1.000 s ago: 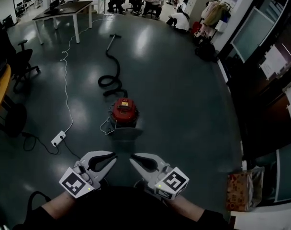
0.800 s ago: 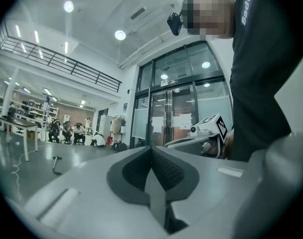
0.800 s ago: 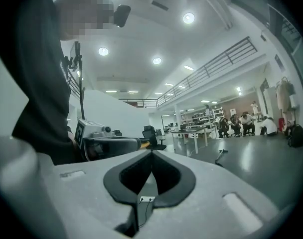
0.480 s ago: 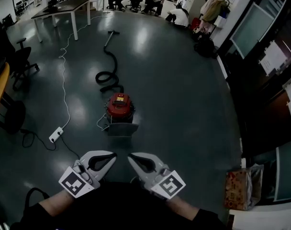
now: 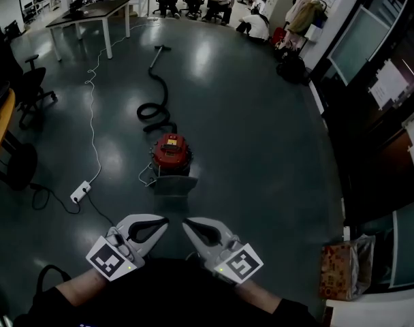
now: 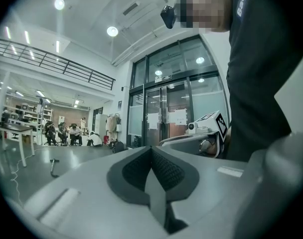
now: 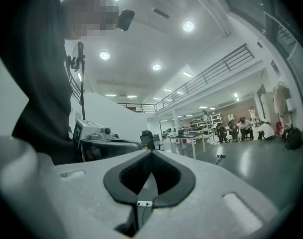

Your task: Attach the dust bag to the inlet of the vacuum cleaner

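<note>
1. Since a second ago, red round vacuum cleaner point(image 5: 171, 150) shifted up-left in head view.
2. Left claw point(image 5: 165, 219) and right claw point(image 5: 184, 222) level, tips angled together, both closed, empty.
3. Vacuum stands on dark floor point(image 5: 261, 148), well ahead; glass doors point(image 6: 164, 116) only in left gripper view.

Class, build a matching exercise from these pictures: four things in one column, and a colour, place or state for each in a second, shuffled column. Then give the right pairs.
Things
1. vacuum cleaner
2. hose
3. power strip
4. left gripper

Descriptions
A. white, flat on the floor with a cable, left of the vacuum cleaner
B. red top, in the middle of the floor
C. black, coiled beyond the vacuum cleaner
D. shut, with nothing between its jaws

Pairs: 1-B, 2-C, 3-A, 4-D
</note>
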Demonstrator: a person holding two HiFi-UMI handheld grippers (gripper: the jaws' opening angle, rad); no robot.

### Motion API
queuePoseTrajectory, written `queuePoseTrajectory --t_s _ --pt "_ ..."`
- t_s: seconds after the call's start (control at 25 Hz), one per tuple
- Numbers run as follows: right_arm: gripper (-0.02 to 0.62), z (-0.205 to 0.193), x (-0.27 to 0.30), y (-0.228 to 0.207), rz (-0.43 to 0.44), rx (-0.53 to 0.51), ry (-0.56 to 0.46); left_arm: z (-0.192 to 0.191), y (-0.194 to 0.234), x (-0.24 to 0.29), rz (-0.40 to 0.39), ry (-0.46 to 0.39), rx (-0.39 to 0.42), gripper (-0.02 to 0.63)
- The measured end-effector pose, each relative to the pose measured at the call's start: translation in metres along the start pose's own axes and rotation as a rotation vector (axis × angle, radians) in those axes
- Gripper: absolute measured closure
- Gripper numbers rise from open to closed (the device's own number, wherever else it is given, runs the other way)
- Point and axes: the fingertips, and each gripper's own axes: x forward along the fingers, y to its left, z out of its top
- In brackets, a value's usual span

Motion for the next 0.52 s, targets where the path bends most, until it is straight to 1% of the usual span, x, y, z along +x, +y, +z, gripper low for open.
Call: queuePoseTrajectory --t_s 0.52 --pt "0.594 -0.012 0.000 0.007 -0.006 0.006 0.017 -0.006 -0.003 -0.010 0.024 0.003 -0.009 0.609"
